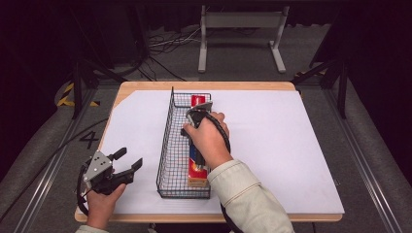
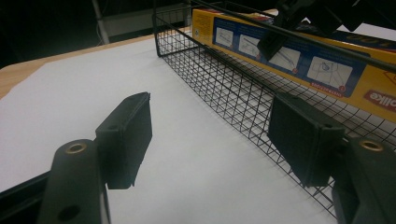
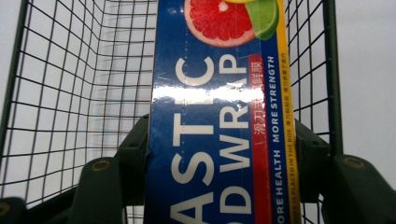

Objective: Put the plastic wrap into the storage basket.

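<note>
Plastic-wrap box (image 3: 215,140) lies lengthwise inside the wire basket (image 1: 167,145), nearer the basket's right wall than its left, with its near end by the basket's front edge. The right hand-held gripper (image 3: 215,158) is clenched across the box's width, one jaw on each long side, somewhere along its middle stretch.

To my eye the box is either being set down or about to be lifted. Either way the hold wants to stay square on the long sides, and the box level and parallel to the basket's walls, so that no corner catches the mesh. A long, light carton gripped off-centre would tip, so a mid-length hold seems wise.

The left hand-held gripper (image 1: 127,162) waits left of the basket, just above the white counter (image 1: 291,145), jaws apart and holding nothing.

On the box's blue top I read "ASTIC", "D WRAP", "MORE HEALTH MORE STRENGTH" and Chinese characters on a red strip, beside a grapefruit and lime picture. Its yellow side (image 2: 289,56) carries instruction panels.
</note>
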Demonstrator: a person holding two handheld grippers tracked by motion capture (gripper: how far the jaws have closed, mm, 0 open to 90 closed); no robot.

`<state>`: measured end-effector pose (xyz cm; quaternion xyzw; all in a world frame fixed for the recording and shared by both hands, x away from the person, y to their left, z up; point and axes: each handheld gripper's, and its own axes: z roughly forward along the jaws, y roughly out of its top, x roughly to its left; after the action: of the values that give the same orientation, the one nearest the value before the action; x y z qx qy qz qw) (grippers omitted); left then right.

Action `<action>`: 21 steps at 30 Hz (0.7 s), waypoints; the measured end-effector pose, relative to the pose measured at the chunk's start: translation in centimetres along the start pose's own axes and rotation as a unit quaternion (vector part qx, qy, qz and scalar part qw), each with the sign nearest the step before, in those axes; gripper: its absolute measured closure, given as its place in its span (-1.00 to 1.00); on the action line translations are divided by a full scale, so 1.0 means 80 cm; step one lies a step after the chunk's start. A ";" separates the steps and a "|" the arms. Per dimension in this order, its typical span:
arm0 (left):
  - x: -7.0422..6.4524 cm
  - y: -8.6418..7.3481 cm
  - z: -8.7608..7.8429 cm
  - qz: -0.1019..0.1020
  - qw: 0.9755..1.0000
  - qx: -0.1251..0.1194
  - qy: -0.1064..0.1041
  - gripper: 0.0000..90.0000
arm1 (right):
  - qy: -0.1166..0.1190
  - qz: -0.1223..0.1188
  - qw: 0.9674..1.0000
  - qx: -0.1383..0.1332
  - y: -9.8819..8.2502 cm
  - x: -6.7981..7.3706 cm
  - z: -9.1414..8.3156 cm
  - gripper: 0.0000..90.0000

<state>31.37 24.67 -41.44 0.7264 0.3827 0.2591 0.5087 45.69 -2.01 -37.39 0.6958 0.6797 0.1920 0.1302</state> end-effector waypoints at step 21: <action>0.000 0.000 -0.001 0.001 1.000 0.001 0.001 -0.31 | -0.032 -0.017 0.999 0.014 -0.011 0.016 0.014 -0.13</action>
<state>31.30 24.70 -41.41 0.7268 0.3828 0.2596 0.5077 45.40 -0.64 -38.69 0.6918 0.6896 0.1572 0.1454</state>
